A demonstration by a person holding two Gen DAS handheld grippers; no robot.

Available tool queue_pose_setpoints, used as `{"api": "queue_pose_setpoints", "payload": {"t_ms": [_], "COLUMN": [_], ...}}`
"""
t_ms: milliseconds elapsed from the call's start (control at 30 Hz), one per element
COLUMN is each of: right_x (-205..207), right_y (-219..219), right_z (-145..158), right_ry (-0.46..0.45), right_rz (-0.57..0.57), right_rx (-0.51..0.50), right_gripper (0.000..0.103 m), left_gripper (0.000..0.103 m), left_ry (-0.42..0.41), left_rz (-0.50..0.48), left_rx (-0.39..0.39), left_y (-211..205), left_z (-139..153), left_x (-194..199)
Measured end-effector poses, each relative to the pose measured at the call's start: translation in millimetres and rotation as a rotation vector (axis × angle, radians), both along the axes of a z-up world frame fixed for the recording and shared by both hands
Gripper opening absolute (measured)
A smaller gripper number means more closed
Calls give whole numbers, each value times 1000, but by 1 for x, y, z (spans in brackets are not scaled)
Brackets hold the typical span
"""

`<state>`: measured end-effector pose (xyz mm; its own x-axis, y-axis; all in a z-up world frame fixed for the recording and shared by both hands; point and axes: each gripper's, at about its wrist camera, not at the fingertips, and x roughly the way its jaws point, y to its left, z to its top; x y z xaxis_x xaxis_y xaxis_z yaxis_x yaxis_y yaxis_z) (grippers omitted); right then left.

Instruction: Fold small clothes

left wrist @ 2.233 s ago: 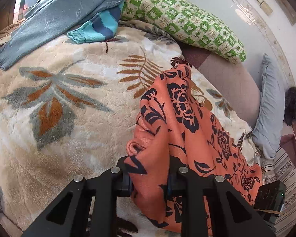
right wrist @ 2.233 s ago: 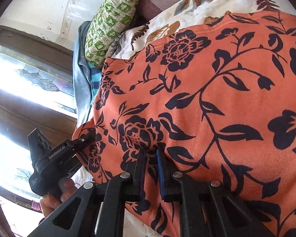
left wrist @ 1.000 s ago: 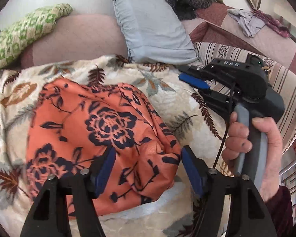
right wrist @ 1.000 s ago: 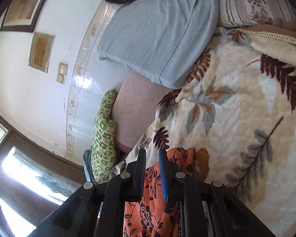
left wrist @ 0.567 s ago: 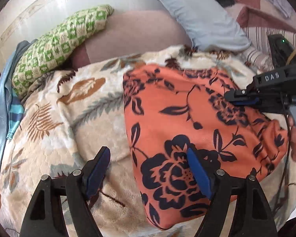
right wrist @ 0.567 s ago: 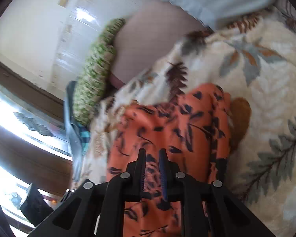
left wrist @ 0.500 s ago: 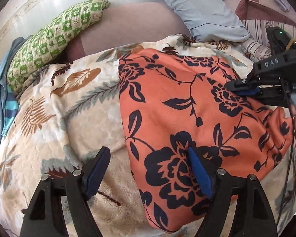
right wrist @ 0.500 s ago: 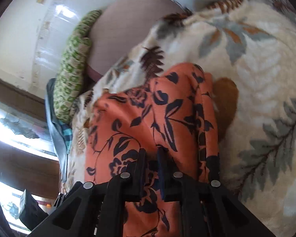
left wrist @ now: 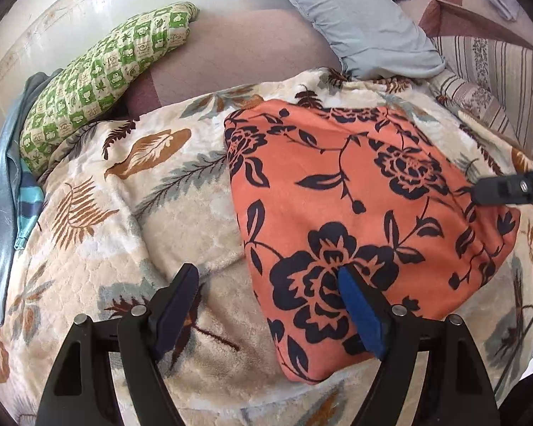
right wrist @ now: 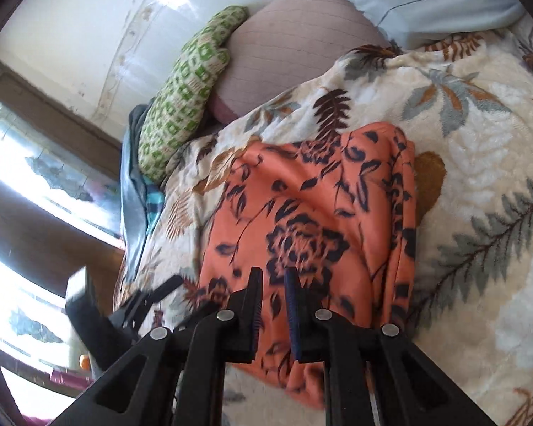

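The orange garment (left wrist: 355, 213) with black flowers lies folded on the leaf-patterned blanket (left wrist: 106, 220), below a grey pillow (left wrist: 351, 25). The left gripper (left wrist: 266, 298) hangs over its near edge with jaws spread wide, one finger above the cloth, the other above bare blanket, holding nothing. The right gripper (right wrist: 273, 294) is over the garment's side with only a narrow gap between its jaws; whether any cloth is pinched there cannot be told. A green checked pillow (left wrist: 103, 78) lies further left, beside blue clothing (left wrist: 3, 191).
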<state>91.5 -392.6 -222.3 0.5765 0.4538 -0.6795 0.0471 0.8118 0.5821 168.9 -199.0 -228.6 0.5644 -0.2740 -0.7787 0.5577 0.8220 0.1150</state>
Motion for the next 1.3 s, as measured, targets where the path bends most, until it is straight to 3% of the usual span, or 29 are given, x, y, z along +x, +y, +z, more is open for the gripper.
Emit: {"api": "queue_pose_setpoints", "payload": {"t_ms": [100, 167, 267, 367, 433, 533, 733, 833, 933, 1000, 1100, 1300], "right_x": [-4, -7, -15, -13, -5, 20, 72, 88, 94, 94, 90, 78], "right_y": [11, 6, 1, -5, -13, -27, -46, -54, -64, -71, -72, -46], "right_z": [-38, -58, -36, -11, 4, 11, -12, -35, -60, -67, -59, -15], "right_ry": [173, 235, 179, 71, -7, -59, -71, -23, 32, 32, 28, -114], "right_rz": [-9, -16, -32, -65, -134, -214, -336, -403, -453, -455, -459, -352], "right_rx": [-164, -120, -120, -74, -63, -47, -2, 44, 47, 96, 92, 46], "right_gripper": [14, 14, 14, 14, 14, 14, 14, 14, 14, 14, 14, 16], "left_gripper": [82, 82, 82, 82, 82, 82, 82, 81, 82, 83, 82, 82], "left_ry": [45, 100, 106, 47, 29, 13, 10, 38, 67, 88, 66, 7], "left_rz": [-28, -22, -15, -4, 17, 61, 106, 117, 110, 100, 109, 79], "left_rx": [33, 17, -29, -78, -109, -96, -21, 16, 136, 193, 187, 80], "left_y": [1, 6, 14, 20, 20, 8, -40, -64, -90, -99, -96, -60], "left_z": [-15, -17, -3, 21, 34, 45, 39, 22, -8, -27, -17, 18], "left_x": [-2, -1, -2, 1, 12, 44, 122, 153, 172, 176, 171, 119]}}
